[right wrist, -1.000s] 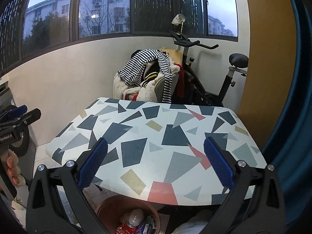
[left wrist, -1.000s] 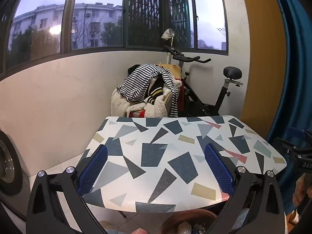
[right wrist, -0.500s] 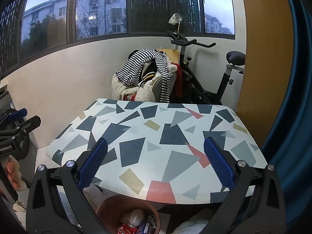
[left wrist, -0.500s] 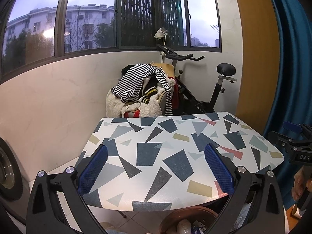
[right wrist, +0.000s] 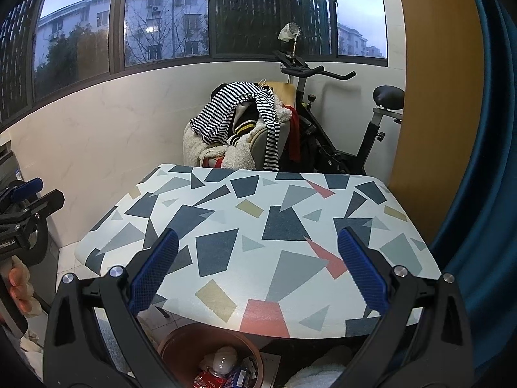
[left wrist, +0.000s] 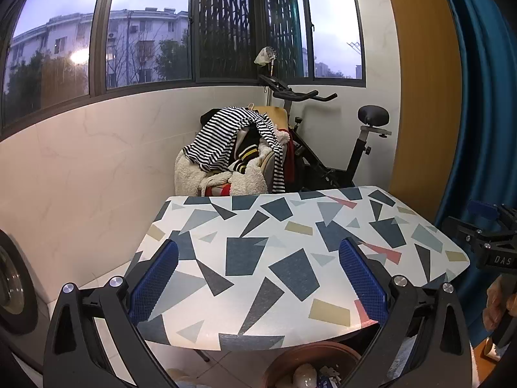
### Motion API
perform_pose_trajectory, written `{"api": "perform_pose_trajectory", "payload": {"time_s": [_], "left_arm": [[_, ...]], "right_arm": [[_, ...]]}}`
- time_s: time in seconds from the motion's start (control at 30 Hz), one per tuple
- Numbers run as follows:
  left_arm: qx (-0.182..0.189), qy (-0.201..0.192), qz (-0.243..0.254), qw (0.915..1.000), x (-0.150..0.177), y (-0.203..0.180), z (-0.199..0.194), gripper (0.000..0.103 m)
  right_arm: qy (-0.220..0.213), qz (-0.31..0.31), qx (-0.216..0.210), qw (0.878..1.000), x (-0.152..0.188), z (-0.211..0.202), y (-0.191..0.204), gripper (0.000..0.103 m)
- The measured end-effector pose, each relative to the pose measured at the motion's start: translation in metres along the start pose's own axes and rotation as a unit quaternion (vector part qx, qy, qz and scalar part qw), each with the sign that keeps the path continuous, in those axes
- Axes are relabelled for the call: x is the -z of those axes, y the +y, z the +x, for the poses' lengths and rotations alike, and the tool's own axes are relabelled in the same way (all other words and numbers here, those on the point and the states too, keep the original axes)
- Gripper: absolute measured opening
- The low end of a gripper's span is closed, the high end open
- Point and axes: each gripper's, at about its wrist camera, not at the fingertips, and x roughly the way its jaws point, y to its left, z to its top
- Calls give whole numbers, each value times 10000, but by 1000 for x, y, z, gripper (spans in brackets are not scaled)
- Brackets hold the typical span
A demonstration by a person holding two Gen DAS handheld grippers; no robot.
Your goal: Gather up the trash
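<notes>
A brown round bin (right wrist: 181, 342) stands on the floor under the near edge of the patterned table (right wrist: 258, 226). It holds crumpled white and red trash (right wrist: 219, 365). The bin also shows in the left wrist view (left wrist: 290, 360), below the table (left wrist: 290, 242). My left gripper (left wrist: 258, 278) is open and empty above the table's near edge. My right gripper (right wrist: 257, 271) is open and empty above the same edge. The right gripper appears at the right of the left wrist view (left wrist: 484, 236); the left gripper appears at the left of the right wrist view (right wrist: 26, 207).
A chair piled with clothes (left wrist: 232, 155) and an exercise bike (left wrist: 329, 148) stand behind the table. A blue curtain (left wrist: 484, 97) hangs at the right. A washing machine (left wrist: 13, 281) is at the left. White cloth (right wrist: 320, 375) lies on the floor by the bin.
Both grippers have drawn back and tilted up a little, so the table looks smaller and farther. Both stay open and empty.
</notes>
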Motion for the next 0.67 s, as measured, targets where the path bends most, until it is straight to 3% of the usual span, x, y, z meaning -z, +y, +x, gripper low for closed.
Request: {"api": "perform_pose_trajectory", "payload": {"time_s": [0.67], "left_arm": [[-68, -4, 33, 10000, 2, 3, -4, 97]], "right_arm": [[-2, -47, 1, 10000, -1, 0, -3, 97]]}}
